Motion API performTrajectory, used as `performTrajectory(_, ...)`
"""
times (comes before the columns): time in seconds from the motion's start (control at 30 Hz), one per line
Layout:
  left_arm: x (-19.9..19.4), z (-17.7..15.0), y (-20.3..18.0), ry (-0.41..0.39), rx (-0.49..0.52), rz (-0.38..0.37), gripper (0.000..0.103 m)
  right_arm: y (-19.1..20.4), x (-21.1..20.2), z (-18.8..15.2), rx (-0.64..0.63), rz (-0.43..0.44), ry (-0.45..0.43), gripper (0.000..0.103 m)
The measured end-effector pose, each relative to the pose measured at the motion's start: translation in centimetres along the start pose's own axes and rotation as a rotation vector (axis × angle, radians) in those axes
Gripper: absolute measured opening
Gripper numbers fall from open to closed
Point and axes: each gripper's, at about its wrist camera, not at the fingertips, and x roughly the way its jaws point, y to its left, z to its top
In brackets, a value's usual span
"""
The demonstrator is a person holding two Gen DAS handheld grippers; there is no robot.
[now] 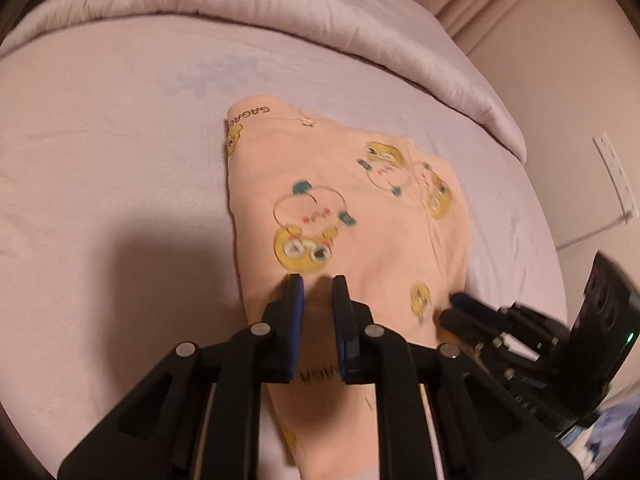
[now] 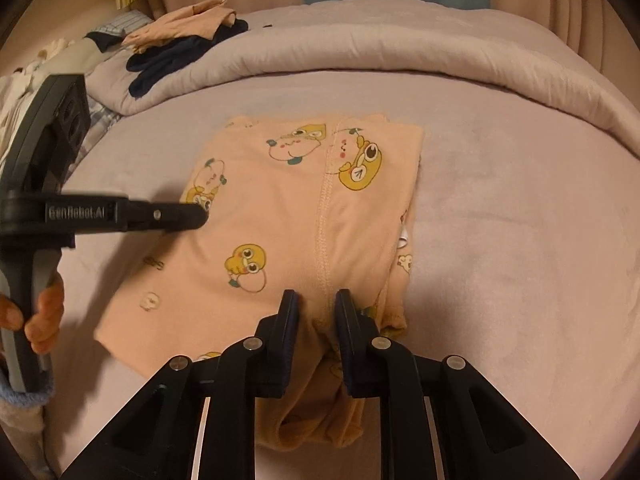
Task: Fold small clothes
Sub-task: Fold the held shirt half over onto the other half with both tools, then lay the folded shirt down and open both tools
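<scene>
Here, on the bed, a folded peach garment printed with yellow cartoon figures lies near the middle of the sheet. At its left edge the left gripper reaches in from a person's hand; its narrow jaws have garment cloth between them, though a pinch cannot be told. At the near right corner, the right gripper is clenched on a bunched fold. A rolled blanket lines the far edge.

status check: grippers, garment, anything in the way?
Left gripper and right gripper both pinching the near edge of the peach garment. Garment partly folded on bed. Nothing in the way.
</scene>
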Motion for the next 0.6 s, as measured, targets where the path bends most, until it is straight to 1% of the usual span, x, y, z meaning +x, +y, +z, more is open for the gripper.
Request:
performTrajectory(0.1, -1.2, -1.3, -0.7, -0.019, 0.027, -0.007, 0.016, 0.3, -1.5, -0.8, -0.01, 0.036, -0.044, 0.019)
performTrajectory(0.2, -1.9, -3.1, -1.4, -0.036, 0.066, 0.008, 0.016, 1.0, -2.4, -1.5, -0.025, 0.062, -0.075, 0.019)
performTrajectory(0.27, -1.6, -4.2, -1.9, -0.035, 0.095, 0.031, 0.016, 1.1, -2.0, -1.9, -0.023, 0.061, -0.06, 0.019)
performTrajectory(0.33, -0.7, -5.4, -2.1, -0.008, 0.115, 0.06, 0.016, 0.9, -0.9, -2.5, -0.014, 0.026, -0.009, 0.019)
performTrajectory(0.4, 0.1, -6.2, -1.9, 0.019, 0.112, 0.079, 0.016, 0.9, -0.4, -3.2, -0.01, 0.011, 0.018, 0.019)
performTrajectory(0.5, 0.1, -6.8, -2.0, 0.006, 0.118, 0.088, 0.016, 0.6, -0.5, -3.5, 0.023, 0.023, 0.013, 0.019)
performTrajectory(0.6, -0.4, -7.6, -2.0, 0.007, 0.116, 0.082, 0.019, 0.8, -0.9, -3.6, 0.02, 0.019, 0.017, 0.019)
